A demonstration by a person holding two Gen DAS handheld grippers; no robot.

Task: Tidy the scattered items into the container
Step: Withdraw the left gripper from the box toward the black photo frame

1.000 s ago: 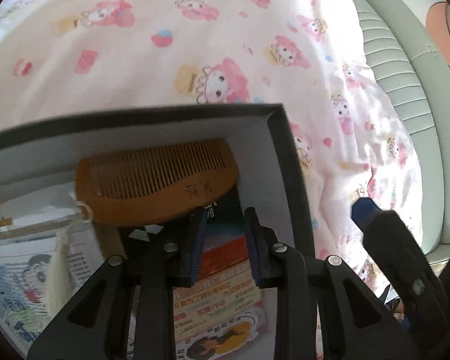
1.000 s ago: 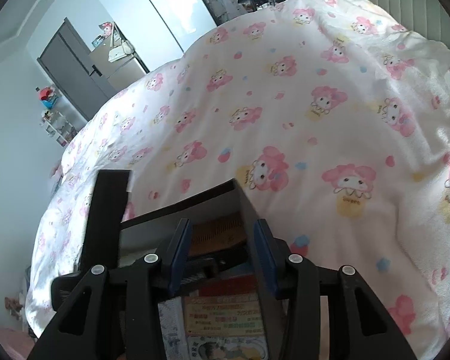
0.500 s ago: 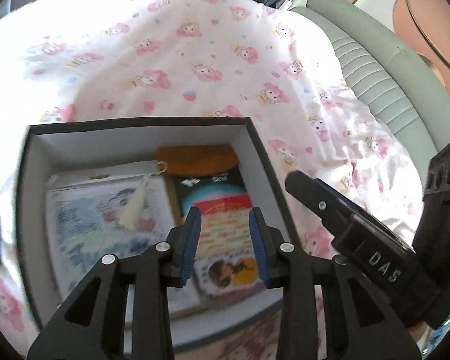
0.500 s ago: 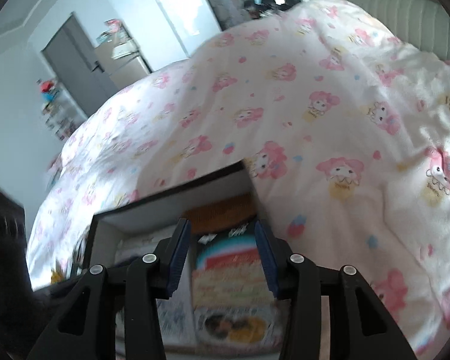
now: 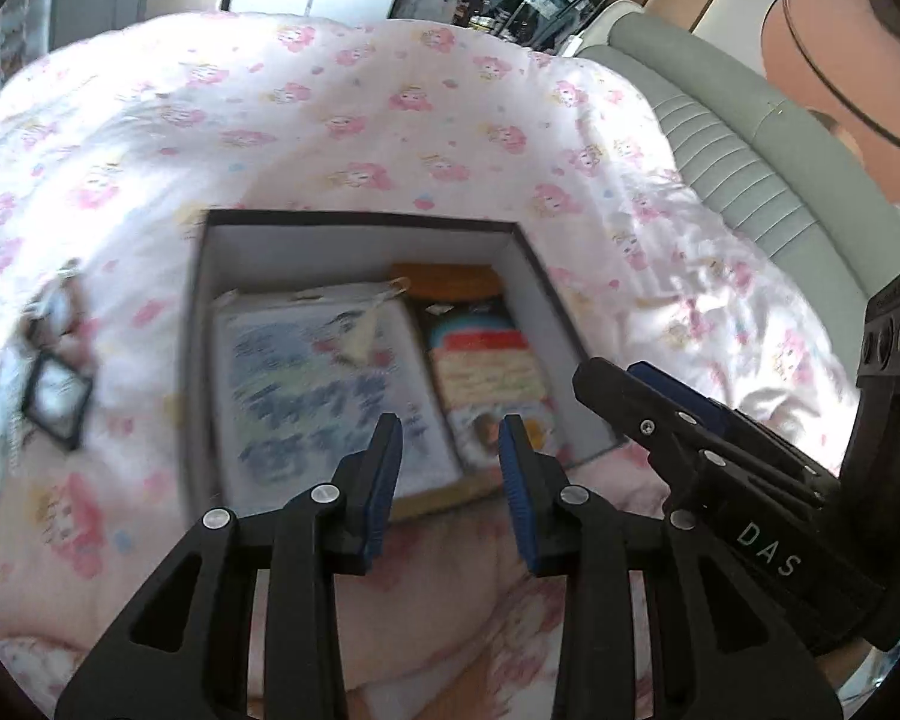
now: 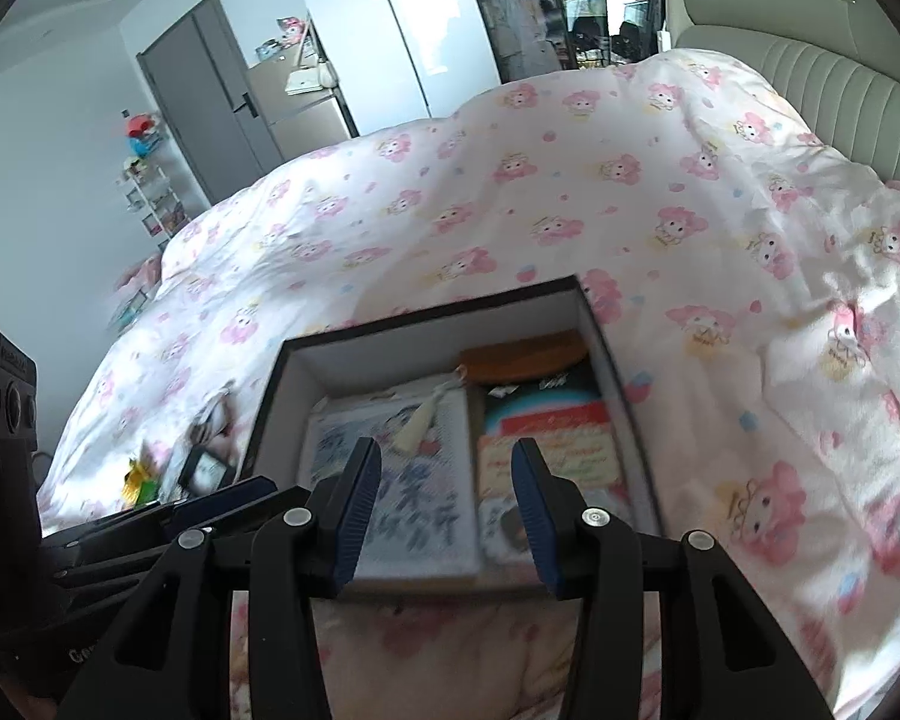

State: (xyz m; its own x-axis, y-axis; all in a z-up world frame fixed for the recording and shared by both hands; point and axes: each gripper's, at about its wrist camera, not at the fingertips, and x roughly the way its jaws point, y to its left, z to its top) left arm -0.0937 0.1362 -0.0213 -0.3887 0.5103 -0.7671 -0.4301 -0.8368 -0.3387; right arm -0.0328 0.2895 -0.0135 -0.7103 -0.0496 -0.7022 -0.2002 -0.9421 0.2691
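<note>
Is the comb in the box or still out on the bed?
In. The comb lies inside the box against its far wall, beyond the booklets; the right wrist view shows the same.

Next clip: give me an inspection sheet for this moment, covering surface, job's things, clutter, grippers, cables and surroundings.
Surface: bed under a pink cartoon-print quilt.
Job's things: open box holds a booklet, a smaller book and a wooden comb; a small framed card and other bits lie on the quilt left of the box.
Clutter: nothing seen.
Grippers: left gripper and right gripper with jaws apart, nothing between them.
Cables: nothing seen.
Surroundings: padded headboard, grey door.
</note>
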